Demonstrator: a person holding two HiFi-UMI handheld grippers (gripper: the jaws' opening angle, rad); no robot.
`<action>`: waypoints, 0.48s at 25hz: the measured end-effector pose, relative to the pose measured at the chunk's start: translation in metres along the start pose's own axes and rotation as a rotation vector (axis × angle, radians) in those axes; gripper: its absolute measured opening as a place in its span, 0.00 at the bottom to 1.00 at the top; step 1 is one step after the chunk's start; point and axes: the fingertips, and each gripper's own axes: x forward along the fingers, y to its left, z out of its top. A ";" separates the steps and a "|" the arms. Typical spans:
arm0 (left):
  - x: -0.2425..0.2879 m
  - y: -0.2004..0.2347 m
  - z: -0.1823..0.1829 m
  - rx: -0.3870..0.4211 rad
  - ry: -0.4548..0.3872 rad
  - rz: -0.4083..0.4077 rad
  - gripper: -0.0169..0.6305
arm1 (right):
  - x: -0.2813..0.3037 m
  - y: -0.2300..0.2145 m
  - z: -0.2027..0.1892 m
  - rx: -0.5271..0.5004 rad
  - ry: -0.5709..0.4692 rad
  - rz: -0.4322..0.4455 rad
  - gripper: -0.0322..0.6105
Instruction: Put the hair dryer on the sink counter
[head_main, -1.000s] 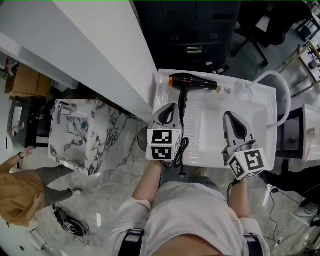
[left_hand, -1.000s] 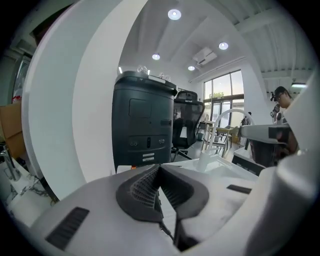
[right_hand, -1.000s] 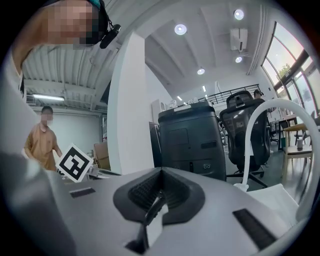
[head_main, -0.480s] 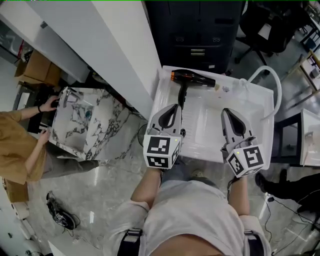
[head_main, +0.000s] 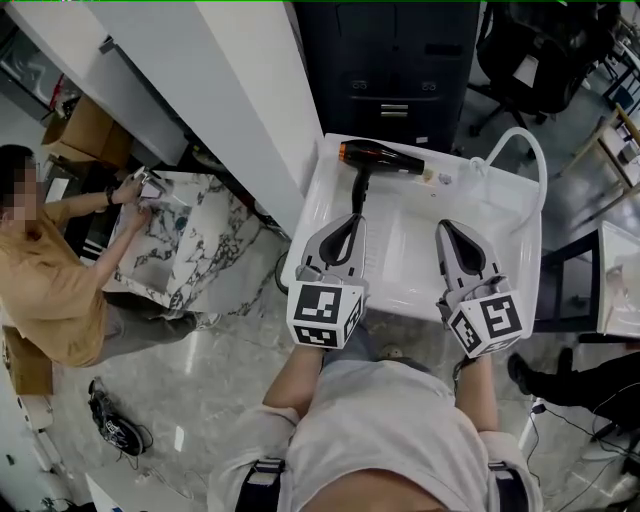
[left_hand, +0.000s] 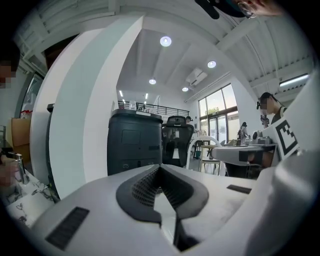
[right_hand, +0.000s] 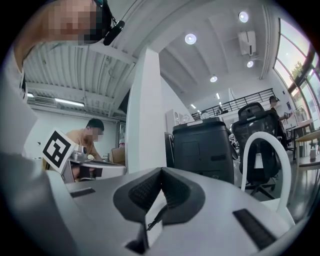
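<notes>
Placement apparently complete: black hair dryer with orange rear end (head_main: 385, 158) lying flat along far edge of white moulded sink table (head_main: 510, 235), handle pointing toward the near side. Nothing left but clearing away, judging by the scene. Left gripper (head_main: 350, 220) and right gripper (head_main: 447, 228) held level over the near edge, well apart from the dryer, jaws of both closed on nothing.

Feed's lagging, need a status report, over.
Left gripper shut, empty. Right gripper shut, empty. Hair dryer lying on sink counter, apart from both. Nothing in the way.
</notes>
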 end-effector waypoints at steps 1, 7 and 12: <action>-0.002 -0.003 0.001 0.002 -0.004 -0.001 0.05 | -0.002 0.001 0.001 -0.007 -0.002 0.005 0.06; -0.005 -0.014 0.001 0.009 -0.010 -0.004 0.05 | -0.011 0.002 0.003 -0.016 -0.018 0.018 0.06; -0.005 -0.014 0.005 0.008 -0.014 -0.001 0.05 | -0.011 -0.001 0.006 -0.013 -0.019 0.015 0.06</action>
